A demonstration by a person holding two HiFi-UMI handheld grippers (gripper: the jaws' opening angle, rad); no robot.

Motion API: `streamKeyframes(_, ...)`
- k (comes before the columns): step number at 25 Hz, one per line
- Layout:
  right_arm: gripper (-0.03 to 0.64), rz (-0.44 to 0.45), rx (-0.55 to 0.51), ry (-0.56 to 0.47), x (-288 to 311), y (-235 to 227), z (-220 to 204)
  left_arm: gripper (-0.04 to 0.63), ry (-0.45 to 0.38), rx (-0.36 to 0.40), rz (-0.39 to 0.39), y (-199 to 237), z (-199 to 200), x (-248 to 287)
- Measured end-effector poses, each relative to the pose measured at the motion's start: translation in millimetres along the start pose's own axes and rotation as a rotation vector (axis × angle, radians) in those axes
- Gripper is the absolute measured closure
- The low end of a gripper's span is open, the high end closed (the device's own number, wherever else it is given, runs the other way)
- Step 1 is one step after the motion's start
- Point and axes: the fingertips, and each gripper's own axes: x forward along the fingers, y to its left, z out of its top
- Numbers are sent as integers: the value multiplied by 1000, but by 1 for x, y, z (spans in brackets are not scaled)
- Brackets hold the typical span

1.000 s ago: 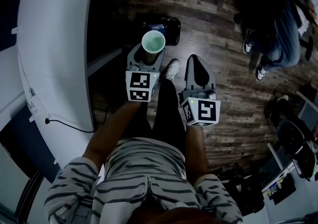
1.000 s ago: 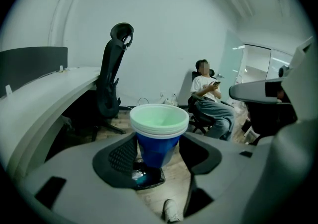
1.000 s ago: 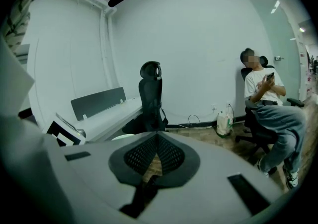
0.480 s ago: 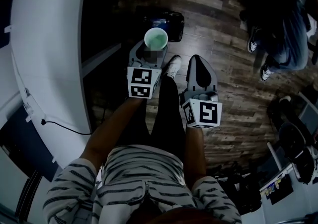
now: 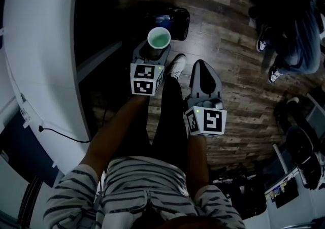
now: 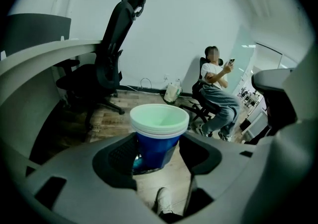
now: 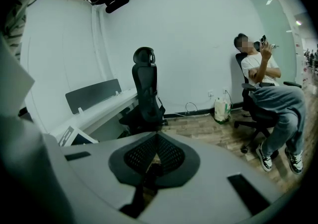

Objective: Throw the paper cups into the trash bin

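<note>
The left tool (image 5: 151, 54) pinches the light, probably crushable paper cups (image 6: 160, 118) low on their blue wall; the right tool (image 7: 155, 161) is pressed together, empty.

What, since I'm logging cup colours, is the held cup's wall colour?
Blue; the paper cup shows best in the left gripper view.

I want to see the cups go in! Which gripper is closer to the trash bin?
Left. The left gripper, jaws shut on the paper cups, is just short of the trash bin. The right gripper, shut and empty, sits further back.
</note>
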Motion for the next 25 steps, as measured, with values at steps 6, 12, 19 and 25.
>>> streamKeyframes(6,606,-6,15,11,11,-7,-11,313,18,-31,10,12,-11,23)
streamKeyframes(12,606,-7,33,28,22,-14,-26,313,73,-18,15,19,-31,53)
streamKeyframes(19,606,-10,50,62,31,-20,-41,311,127,11,30,27,-45,86)
streamKeyframes(25,606,-17,56,78,39,-28,-49,311,171,-10,45,36,-65,112)
